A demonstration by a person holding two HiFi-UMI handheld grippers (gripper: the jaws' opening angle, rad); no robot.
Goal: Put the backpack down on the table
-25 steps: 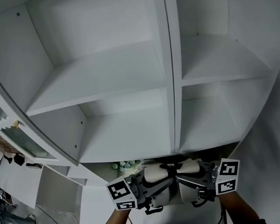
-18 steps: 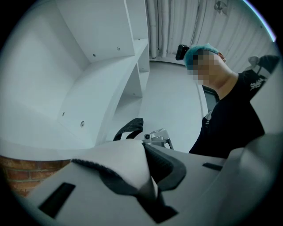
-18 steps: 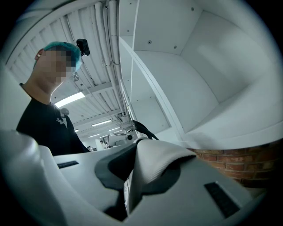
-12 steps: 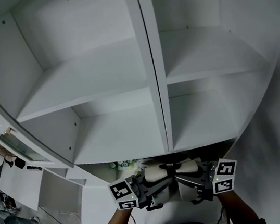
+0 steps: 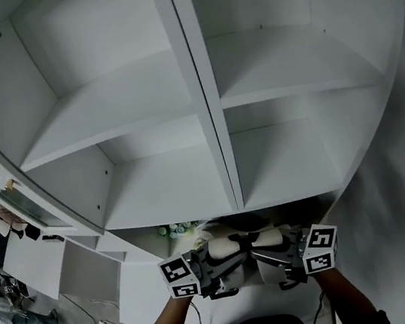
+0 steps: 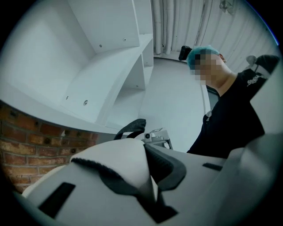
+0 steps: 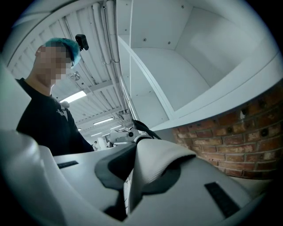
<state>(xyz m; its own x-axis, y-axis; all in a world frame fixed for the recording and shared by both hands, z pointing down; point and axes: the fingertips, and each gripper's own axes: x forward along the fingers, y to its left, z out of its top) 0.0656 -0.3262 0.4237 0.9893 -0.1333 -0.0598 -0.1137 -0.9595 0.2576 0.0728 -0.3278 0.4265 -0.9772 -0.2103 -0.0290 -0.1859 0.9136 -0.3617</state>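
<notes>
Left hand-held gripper (image 5: 217, 263) and right hand-held gripper (image 5: 272, 253) each clamp shut on the backpack (image 5: 225, 248), its white padded fabric edged in dark trim. It hangs between them, close to the person, below the white shelf unit (image 5: 153, 188).

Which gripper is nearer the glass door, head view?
Left. Left gripper is down-right of the glass door; right gripper is further right. Both clamp the backpack.
</notes>
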